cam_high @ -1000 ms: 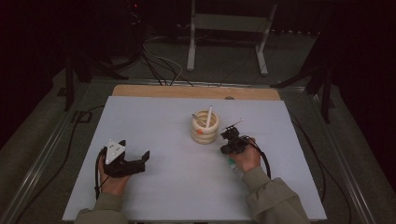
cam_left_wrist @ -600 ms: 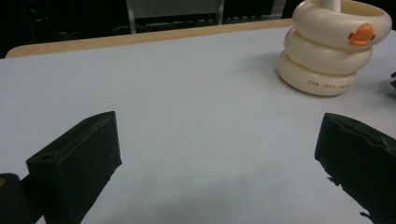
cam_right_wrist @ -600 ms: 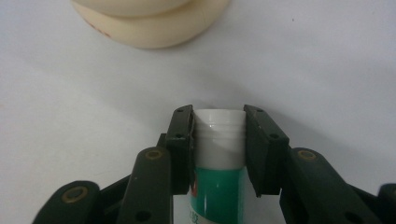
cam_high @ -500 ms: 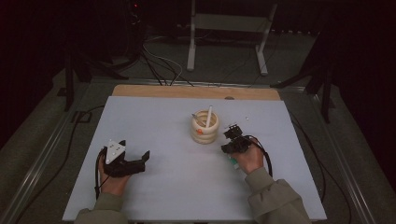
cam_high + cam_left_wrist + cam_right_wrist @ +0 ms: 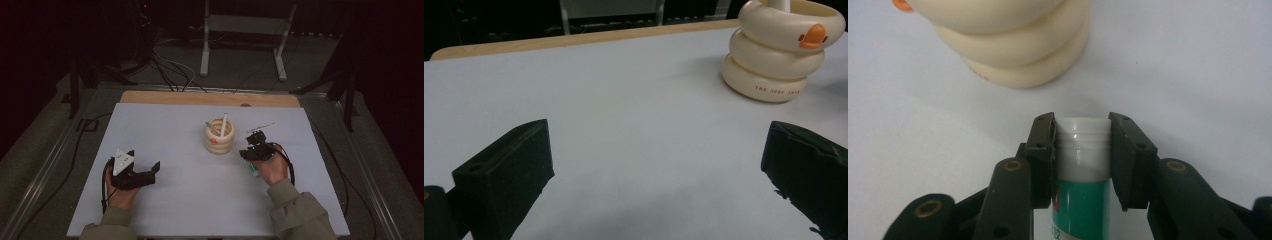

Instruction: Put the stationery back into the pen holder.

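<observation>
A cream cup (image 5: 220, 136) shaped like stacked rings, with an orange duck mark, stands mid-table; a white stick (image 5: 223, 124) leans in it. My right gripper (image 5: 255, 146) hovers just to the right of it, shut on a toothpaste tube (image 5: 254, 171). In the right gripper view the jaws (image 5: 1083, 150) clamp the tube's white cap end, the green body (image 5: 1082, 205) runs back toward the hand, and the cup (image 5: 1013, 35) is close ahead. My left gripper (image 5: 145, 161) rests at the front left, open and holding nothing (image 5: 654, 165), with the cup (image 5: 784, 55) off to its upper right.
A white sheet (image 5: 190, 200) covers the table, with a wooden strip (image 5: 210, 98) along the far edge. A thin pale stick (image 5: 262, 127) shows just beyond the right gripper. Cables and a metal stand (image 5: 240, 30) are on the floor behind.
The right hand has lifted slightly with the tube still in its jaws. The left hand and the cup have stayed where they were.
</observation>
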Demonstrator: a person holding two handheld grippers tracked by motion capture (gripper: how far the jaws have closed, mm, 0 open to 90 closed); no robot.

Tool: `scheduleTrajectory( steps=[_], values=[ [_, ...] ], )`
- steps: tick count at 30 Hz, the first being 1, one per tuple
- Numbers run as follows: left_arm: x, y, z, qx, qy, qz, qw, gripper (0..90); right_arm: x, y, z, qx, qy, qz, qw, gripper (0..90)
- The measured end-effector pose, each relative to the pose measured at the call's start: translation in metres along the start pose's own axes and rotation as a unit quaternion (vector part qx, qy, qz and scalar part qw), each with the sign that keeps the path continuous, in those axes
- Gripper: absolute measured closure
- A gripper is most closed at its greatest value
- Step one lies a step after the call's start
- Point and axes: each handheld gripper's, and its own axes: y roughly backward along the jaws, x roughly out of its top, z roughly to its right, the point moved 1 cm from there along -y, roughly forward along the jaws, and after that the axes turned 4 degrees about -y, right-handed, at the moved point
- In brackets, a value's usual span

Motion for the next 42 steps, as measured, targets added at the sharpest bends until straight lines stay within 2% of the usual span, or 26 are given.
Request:
scheduleTrajectory(
  steps=[8, 26, 42],
  values=[
    [0.0, 0.0, 0.0, 0.0, 0.001, 0.0, 1.0, 0.9, 0.008, 0.014, 0.002, 0.001, -0.001, 0.023, 0.9997, 66.2],
    [0.0, 0.0, 0.0, -0.001, 0.0, 0.0, 1.0, 0.9, 0.021, 0.026, 0.002, 0.007, 0.007, 0.05, 0.9987, 66.2],
    [0.0, 0.0, 0.0, -0.001, 0.0, 0.0, 1.0, 0.9, 0.035, 0.038, 0.004, 0.029, -0.001, 0.093, 0.9952, 66.2]
  ],
)
